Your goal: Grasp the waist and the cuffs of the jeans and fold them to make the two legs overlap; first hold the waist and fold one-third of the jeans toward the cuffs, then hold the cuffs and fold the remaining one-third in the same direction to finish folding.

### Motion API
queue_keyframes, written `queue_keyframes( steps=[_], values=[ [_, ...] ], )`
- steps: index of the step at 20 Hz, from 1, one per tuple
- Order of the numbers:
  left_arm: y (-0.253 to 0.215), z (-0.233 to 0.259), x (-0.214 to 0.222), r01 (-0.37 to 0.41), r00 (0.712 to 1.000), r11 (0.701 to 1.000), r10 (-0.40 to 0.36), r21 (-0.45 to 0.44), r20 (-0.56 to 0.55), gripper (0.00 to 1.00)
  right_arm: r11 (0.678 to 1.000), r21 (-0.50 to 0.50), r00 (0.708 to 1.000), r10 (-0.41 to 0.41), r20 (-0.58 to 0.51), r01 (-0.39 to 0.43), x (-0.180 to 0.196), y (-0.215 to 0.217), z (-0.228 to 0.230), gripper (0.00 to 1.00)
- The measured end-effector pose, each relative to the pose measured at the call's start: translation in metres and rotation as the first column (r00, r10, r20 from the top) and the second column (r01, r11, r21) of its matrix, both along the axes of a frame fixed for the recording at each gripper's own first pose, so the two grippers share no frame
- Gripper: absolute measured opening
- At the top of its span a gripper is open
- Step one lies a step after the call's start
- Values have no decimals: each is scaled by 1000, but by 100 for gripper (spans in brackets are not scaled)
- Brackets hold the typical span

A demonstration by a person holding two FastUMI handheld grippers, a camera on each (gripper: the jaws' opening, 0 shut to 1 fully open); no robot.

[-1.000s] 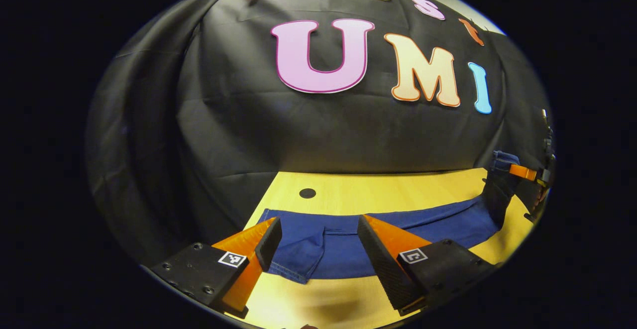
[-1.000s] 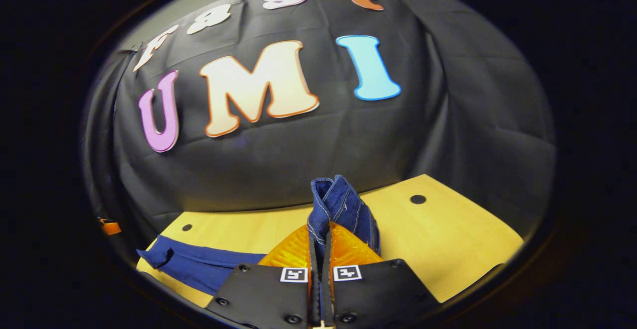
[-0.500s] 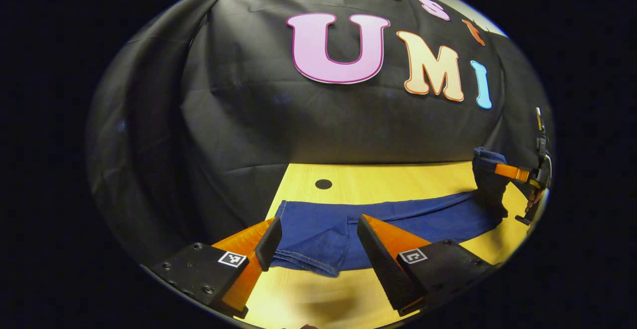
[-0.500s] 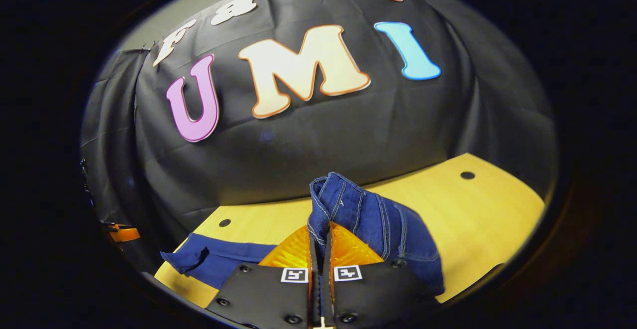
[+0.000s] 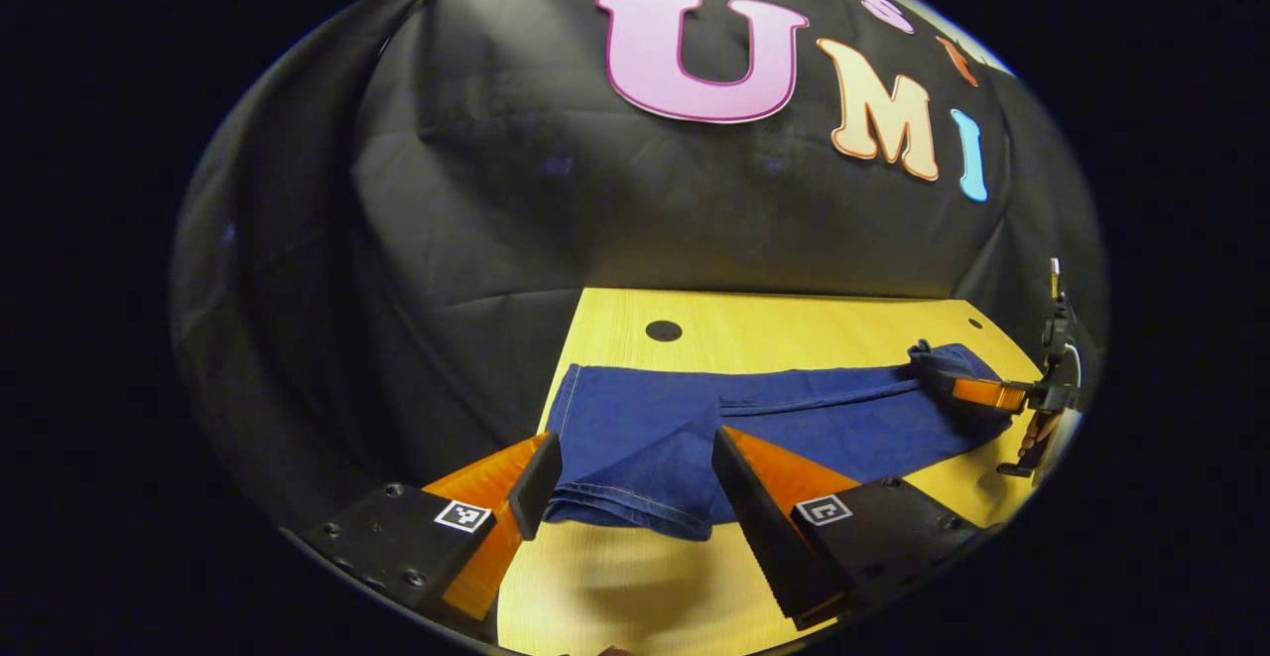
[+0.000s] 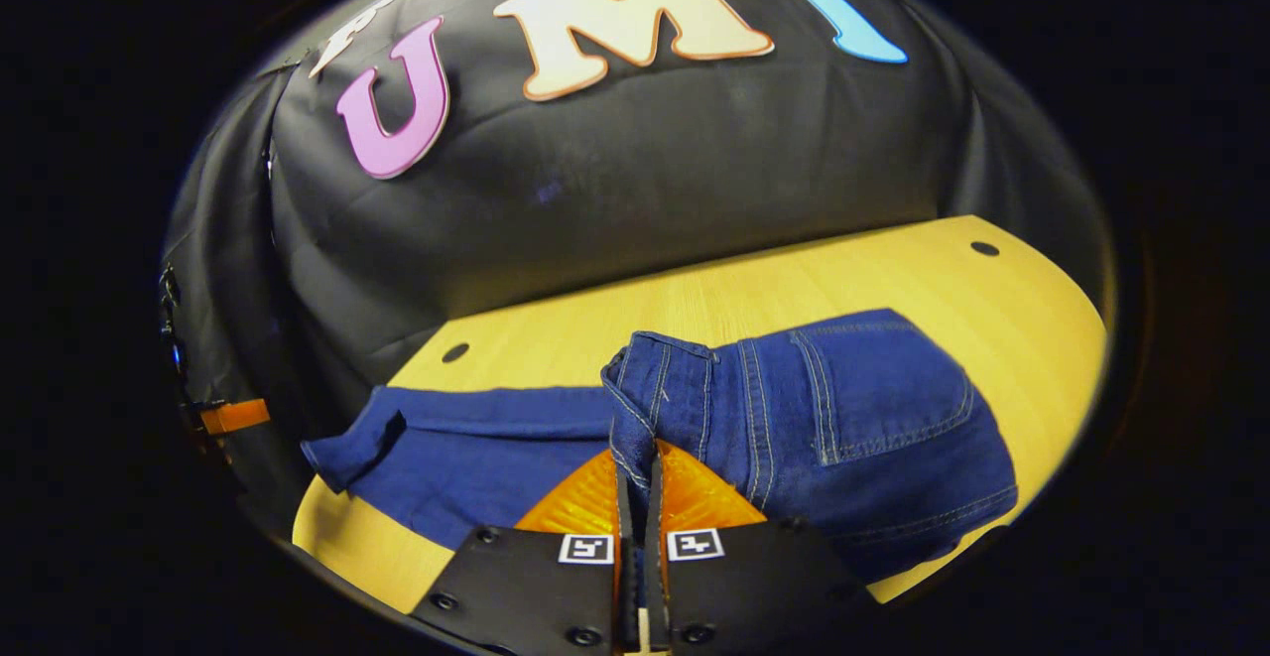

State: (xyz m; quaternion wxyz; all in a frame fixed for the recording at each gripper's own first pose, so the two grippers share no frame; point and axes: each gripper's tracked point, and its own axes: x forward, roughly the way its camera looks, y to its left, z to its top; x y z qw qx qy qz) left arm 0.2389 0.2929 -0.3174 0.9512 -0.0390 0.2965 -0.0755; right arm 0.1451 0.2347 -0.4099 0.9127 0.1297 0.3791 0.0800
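Dark blue jeans point(image 5: 794, 418) lie lengthwise on the yellow wooden table point(image 5: 794, 324). My left gripper point(image 5: 632, 448) is open and hovers over the cuff end point(image 5: 625, 507), which lies between its fingers without touching them. At the far right, the right gripper point(image 5: 977, 393) grips the waist. In the right gripper view, my right gripper point(image 6: 640, 458) is shut on the waistband point(image 6: 635, 393). The seat of the jeans point(image 6: 853, 418), back pocket up, spreads to its right on the table point(image 6: 754, 289). The left gripper point(image 6: 233, 416) shows far left, beyond the cuffs point(image 6: 347, 448).
The black cloth wall stands close behind the table. Small dark holes point(image 5: 663, 330) point(image 6: 984, 248) point(image 6: 455, 351) mark the tabletop near its back edge. A hand point(image 5: 1037, 433) holds the right gripper. Bare table lies in front of the cuffs.
The right gripper has lowered the waist, so the seat now lies spread on the table instead of hanging bunched. The left gripper has stayed open and come closer over the cuffs.
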Motion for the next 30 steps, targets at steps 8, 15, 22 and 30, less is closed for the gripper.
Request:
queue_keyframes(
  steps=[8, 15, 22, 30],
  values=[
    [27, -81, 12, -18, 986, 1000, 15, -14, -166, 92, 999, -44, 993, 4, 120, 2, 0, -17, 61, 97],
    [28, -130, 0, 14, 951, 1000, -7, 19, -308, 98, 993, -99, 983, -48, 177, 67, 2, -54, 99, 97],
    [16, -127, 2, 59, 950, 998, -57, -1, -307, 49, 991, -110, 984, -63, 167, 82, -8, -71, 100, 97],
    [2, -99, 12, -57, 962, 998, 53, -9, -267, 1, 993, -91, 970, -50, 238, 73, 5, -93, 128, 97]
  ],
)
